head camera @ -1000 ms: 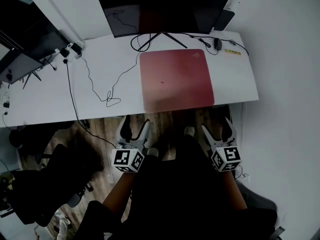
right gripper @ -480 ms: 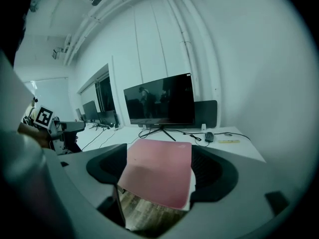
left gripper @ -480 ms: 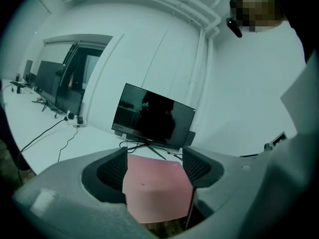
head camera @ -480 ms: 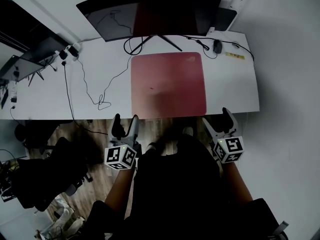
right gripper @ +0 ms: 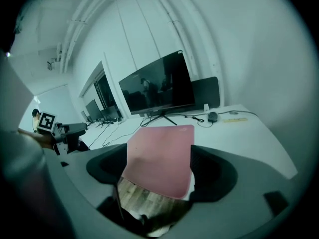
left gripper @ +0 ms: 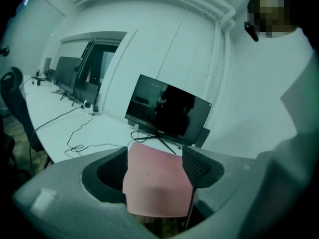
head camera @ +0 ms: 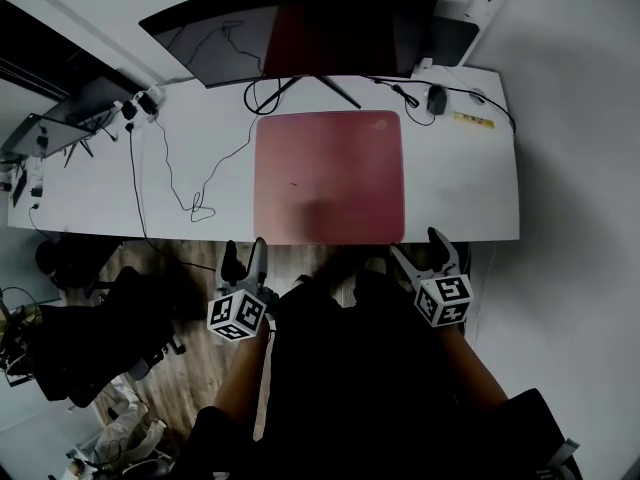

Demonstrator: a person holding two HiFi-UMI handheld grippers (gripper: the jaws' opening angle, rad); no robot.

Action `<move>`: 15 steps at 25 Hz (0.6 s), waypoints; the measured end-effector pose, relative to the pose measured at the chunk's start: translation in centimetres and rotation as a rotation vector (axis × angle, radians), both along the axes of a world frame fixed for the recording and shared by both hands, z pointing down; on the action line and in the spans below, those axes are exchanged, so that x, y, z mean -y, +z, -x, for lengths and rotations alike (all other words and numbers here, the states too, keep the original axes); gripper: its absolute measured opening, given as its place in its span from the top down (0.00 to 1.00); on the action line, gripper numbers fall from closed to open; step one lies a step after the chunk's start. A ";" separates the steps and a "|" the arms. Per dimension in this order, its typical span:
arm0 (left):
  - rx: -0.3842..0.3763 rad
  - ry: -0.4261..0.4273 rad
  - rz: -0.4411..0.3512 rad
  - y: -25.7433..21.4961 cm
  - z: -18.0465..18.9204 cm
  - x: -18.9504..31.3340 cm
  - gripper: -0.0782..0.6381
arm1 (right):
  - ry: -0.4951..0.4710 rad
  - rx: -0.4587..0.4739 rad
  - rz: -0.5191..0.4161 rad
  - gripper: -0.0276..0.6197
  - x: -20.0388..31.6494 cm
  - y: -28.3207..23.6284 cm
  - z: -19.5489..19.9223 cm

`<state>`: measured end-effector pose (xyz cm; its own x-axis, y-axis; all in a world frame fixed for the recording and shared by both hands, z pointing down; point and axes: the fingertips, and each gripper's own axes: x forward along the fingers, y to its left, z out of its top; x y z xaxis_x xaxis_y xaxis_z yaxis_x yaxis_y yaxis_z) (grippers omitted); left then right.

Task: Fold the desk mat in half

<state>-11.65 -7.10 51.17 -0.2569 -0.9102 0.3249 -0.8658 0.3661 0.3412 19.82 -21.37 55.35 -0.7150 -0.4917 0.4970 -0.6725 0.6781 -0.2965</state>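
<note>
**Mat flat on the counter, both grippers held short of it**

The red desk mat (head camera: 329, 176) is seen lying flat and unfolded on the white counter (head camera: 462, 183). Its near edge runs along the counter's front edge and its far edge lies close to the foot of the monitor (head camera: 300, 28). A dim shadow falls across the middle of the mat's near edge. A small logo at the far right corner cannot be read.

The left gripper (head camera: 243, 257) and the right gripper (head camera: 418, 247) are held over the wooden floor (head camera: 195, 363), in front of the counter and apart from the mat. The left is near the mat's near left corner and the right near its near right corner.

In each gripper view the fingers (left gripper: 112, 171) are spread wide with nothing clamped between them (the mat is only framed in the gap, farther off). Its nearest strip is cut off there by the gripper's own body.

Much of the floor is hidden by the person's dark clothing. A thin cable (head camera: 170, 163) lies looped on the counter to the left of the mat.
</note>
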 end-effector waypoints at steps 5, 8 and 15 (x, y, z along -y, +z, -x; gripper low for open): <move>-0.162 -0.057 0.056 5.5 1.5 -0.9 0.43 | 0.029 -0.049 0.105 0.36 -0.6 4.6 -0.4; -0.195 -0.033 0.097 8.3 2.1 -1.2 0.43 | 0.033 -0.099 0.132 0.36 -1.1 6.6 -0.3; -0.345 -0.036 0.172 14.8 3.4 -2.2 0.43 | 0.165 -0.064 0.311 0.36 -2.4 10.9 -0.2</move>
